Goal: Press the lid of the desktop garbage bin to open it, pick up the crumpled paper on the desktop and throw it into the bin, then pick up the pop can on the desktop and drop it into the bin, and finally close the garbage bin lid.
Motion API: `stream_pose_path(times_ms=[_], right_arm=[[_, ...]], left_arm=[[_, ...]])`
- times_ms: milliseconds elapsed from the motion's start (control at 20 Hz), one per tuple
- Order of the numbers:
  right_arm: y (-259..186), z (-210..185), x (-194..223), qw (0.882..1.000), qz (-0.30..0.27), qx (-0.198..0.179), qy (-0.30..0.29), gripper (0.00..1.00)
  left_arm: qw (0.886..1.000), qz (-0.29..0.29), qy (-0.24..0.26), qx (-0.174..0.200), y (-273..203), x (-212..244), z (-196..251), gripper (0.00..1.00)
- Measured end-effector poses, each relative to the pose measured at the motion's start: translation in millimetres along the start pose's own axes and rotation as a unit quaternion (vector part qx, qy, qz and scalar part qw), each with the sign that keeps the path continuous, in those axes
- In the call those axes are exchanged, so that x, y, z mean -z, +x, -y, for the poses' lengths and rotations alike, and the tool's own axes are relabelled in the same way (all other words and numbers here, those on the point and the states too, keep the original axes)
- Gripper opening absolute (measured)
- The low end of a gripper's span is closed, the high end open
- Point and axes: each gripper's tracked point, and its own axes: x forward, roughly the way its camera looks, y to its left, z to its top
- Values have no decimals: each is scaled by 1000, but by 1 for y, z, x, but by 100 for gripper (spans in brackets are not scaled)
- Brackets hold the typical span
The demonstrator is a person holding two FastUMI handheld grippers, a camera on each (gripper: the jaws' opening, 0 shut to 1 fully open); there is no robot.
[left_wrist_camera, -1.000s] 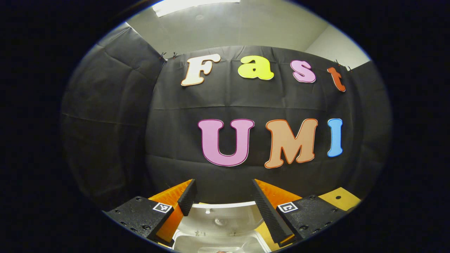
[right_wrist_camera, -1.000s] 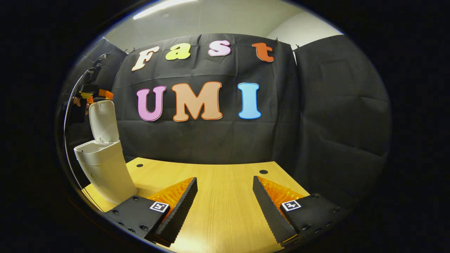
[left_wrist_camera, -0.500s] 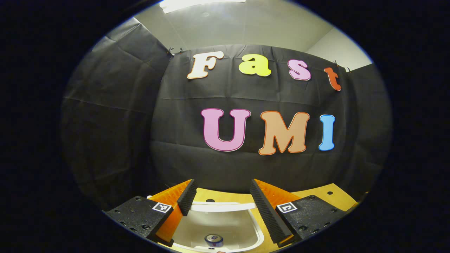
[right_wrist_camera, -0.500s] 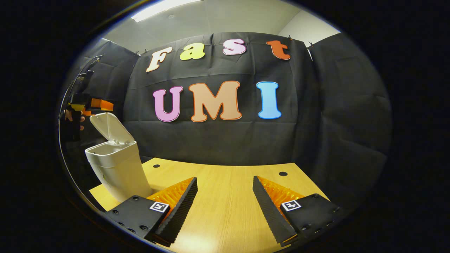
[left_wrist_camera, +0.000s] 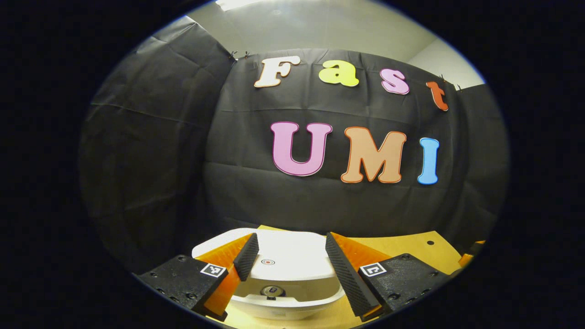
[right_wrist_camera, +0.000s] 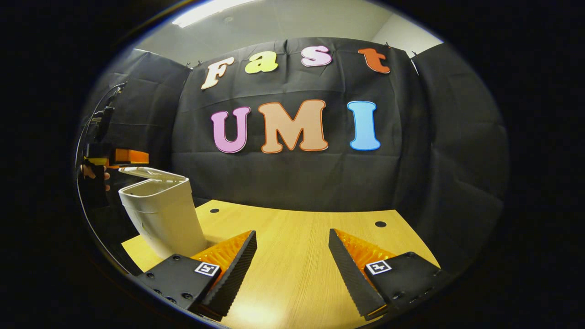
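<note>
Between the left gripper [left_wrist_camera: 292, 262] fingers, spread wide and gripping nothing, sits the white lid [left_wrist_camera: 283, 258] of the bin [left_wrist_camera: 288, 308], tilted low over the opening but not seated; a gap at the near edge shows the pop can [left_wrist_camera: 272, 291] inside. Lid has a small round mark on top. From the right gripper view the bin [right_wrist_camera: 167, 219] stands at the left end of the wooden table [right_wrist_camera: 297, 256], lid [right_wrist_camera: 148, 172] nearly flat with a slit open at the front. Left gripper [right_wrist_camera: 130, 156] hovers just above the lid, held by a hand [right_wrist_camera: 93, 173]; contact unclear. Right gripper [right_wrist_camera: 292, 265] jaws released, empty, over bare tabletop well apart from the bin. Crumpled paper: can't see it.
</note>
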Motion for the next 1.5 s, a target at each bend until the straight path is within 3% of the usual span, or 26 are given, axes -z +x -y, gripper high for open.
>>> stream_pose_path(times_ms=[200,300,400,500,700,950,1100,1250,1500], right_arm=[[1,5,-3,1000,1,6,4,100],[3,5,2,1000,-3,7,3,100],[5,4,8,1000,-10,7,0,100],[7,2,18,1000,-22,1,0,100],[5,-8,17,1000,-24,-13,-13,100],[6,-6,-10,1000,5,-14,-6,100],[6,2,-23,1000,20,-5,6,100],[0,15,-42,999,43,4,25,100],[-10,35,-66,996,76,22,50,99]], left_arm=[[999,-28,21,-13,-1,36,-4,90],[996,-86,33,-4,-6,68,-2,91],[997,-22,72,3,-9,50,0,95],[998,-34,55,-4,-8,61,-2,92],[999,0,51,-2,-6,55,-1,93],[998,6,59,6,-9,51,-1,92],[999,2,46,-16,-6,49,-2,93],[998,54,11,10,-21,17,29,93],[987,144,31,56,-36,-31,107,92]])
